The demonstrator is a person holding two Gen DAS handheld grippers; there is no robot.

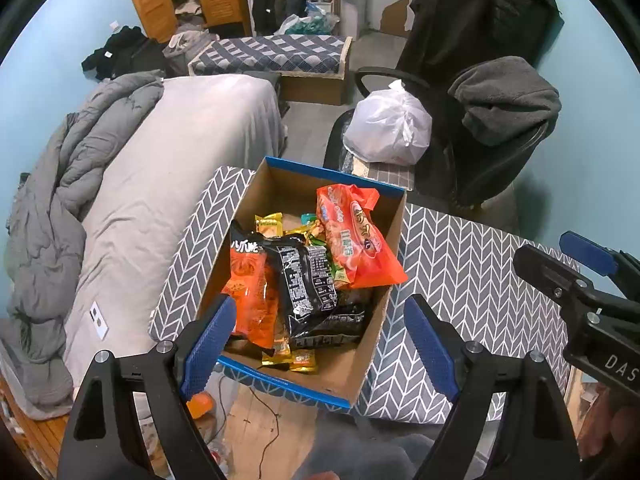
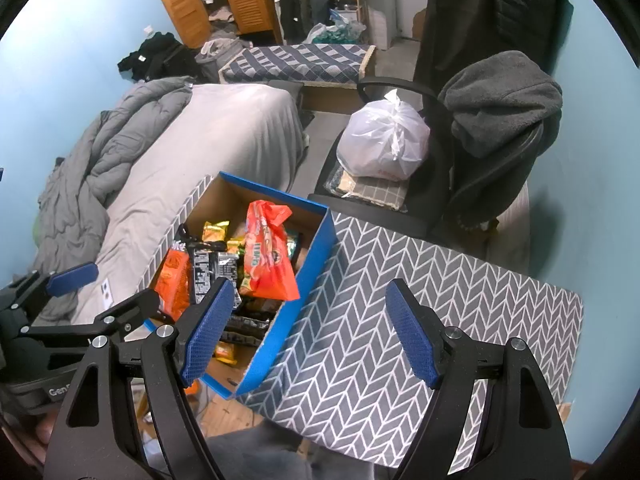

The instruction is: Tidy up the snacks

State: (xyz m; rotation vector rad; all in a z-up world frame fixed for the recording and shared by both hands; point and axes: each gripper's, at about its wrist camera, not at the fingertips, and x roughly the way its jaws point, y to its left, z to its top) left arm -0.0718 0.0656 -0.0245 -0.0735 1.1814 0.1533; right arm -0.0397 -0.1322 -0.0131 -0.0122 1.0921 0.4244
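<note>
Both grippers hang over the worktop (image 2: 420,280), which wears a grey cloth with a white herringbone pattern. At its left end sits the open cardboard box (image 1: 352,360) with blue outer walls, and it is stuffed with snacks.

Leaning against the box's right wall is a big orange-red bag (image 1: 356,240); its print looks like Chinese characters, too small to make out. In the middle lies a black packet (image 1: 308,280), back side up, covered in fine white text I cannot read. To its left, an orange packet (image 1: 248,292) with a black top band carrying white characters. Small yellow packets (image 1: 269,224) peek out at the far side, and more lie on the box floor at the near side.

The left gripper (image 1: 320,344) is right above the box, blue-padded fingers (image 1: 208,344) spread wide with nothing between them but the view down onto the snacks. The right gripper (image 2: 308,332) hovers over the box's right wall and the bare cloth beside it, fingers (image 2: 412,336) also well apart and empty. On its body, seen from the left camera, the letters "DAS" show; on the left one, seen from the right camera, "Gen".

Beyond the worktop: a grey bed (image 1: 172,152) and a tied white plastic bag (image 1: 388,128) on a black chair (image 1: 500,160).
</note>
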